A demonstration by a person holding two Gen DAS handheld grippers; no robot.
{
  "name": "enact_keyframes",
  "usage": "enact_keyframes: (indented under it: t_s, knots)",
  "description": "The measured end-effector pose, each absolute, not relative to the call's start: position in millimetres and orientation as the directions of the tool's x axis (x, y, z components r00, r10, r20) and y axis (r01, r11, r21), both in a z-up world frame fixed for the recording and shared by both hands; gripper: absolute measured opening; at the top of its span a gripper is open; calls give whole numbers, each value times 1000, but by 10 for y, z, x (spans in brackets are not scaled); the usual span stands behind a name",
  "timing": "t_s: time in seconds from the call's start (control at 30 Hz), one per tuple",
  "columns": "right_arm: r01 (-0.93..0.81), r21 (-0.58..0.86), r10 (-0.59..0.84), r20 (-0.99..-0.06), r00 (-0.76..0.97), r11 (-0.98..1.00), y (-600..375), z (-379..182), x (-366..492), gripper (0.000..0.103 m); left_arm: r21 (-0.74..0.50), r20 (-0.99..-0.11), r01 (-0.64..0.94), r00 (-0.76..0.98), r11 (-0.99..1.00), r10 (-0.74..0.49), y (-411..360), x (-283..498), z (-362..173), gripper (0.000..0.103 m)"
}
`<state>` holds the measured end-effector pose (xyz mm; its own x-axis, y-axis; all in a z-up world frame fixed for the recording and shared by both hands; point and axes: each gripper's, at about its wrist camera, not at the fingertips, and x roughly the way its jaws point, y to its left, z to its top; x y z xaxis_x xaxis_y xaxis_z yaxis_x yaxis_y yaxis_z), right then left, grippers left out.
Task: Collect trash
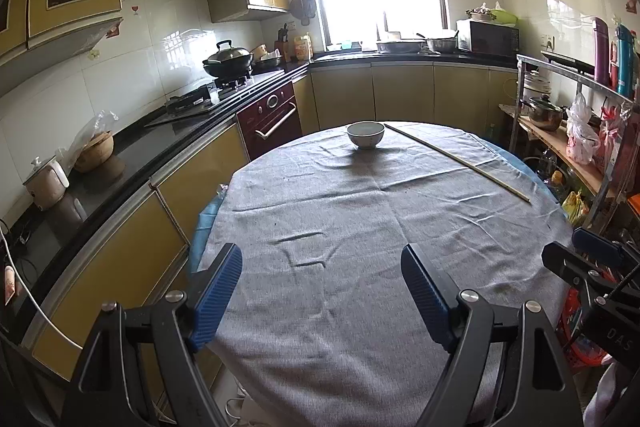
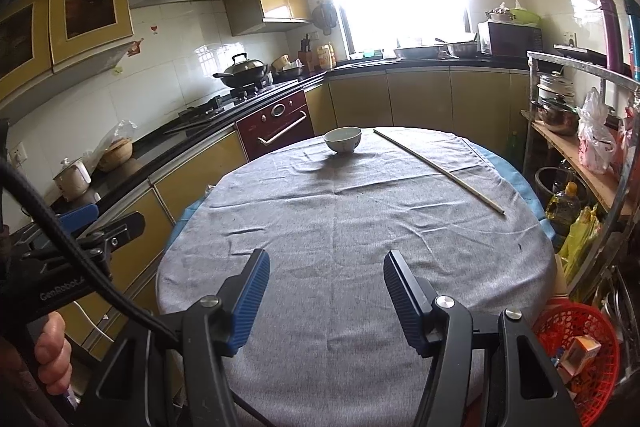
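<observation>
A round table under a grey cloth (image 1: 360,227) (image 2: 340,227) fills both views. A white bowl (image 1: 365,135) (image 2: 343,139) stands upright at its far edge. A long thin stick (image 1: 456,159) (image 2: 438,169) lies on the cloth to the right of the bowl. A red mesh basket (image 2: 580,347) with small packets in it stands on the floor at the table's near right; it also shows in the left wrist view (image 1: 580,339). My left gripper (image 1: 322,267) is open and empty over the near edge. My right gripper (image 2: 326,271) is open and empty over the near edge.
A black counter (image 1: 132,163) with a stove, a wok (image 1: 228,61) and cookers runs along the left. A metal rack (image 2: 580,131) with pots, bags and bottles stands at the right. The right gripper's body (image 1: 592,267) shows beside the left one.
</observation>
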<state>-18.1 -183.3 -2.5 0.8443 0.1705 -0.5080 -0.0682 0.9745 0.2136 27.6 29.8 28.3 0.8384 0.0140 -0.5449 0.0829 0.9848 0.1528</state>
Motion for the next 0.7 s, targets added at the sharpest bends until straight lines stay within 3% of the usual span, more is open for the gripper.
enact_keyframes:
  t_s: [0.37,0.7]
  knots:
    - [-87,200,180,-514,838,976,-1793,7,124,63,146,-565,61,824,987,33,342,517,272,82]
    - [-77,216,189,-564,804,973,-1854,-254,454,64,134,-638,70,769,989,32,326,890,-31,82]
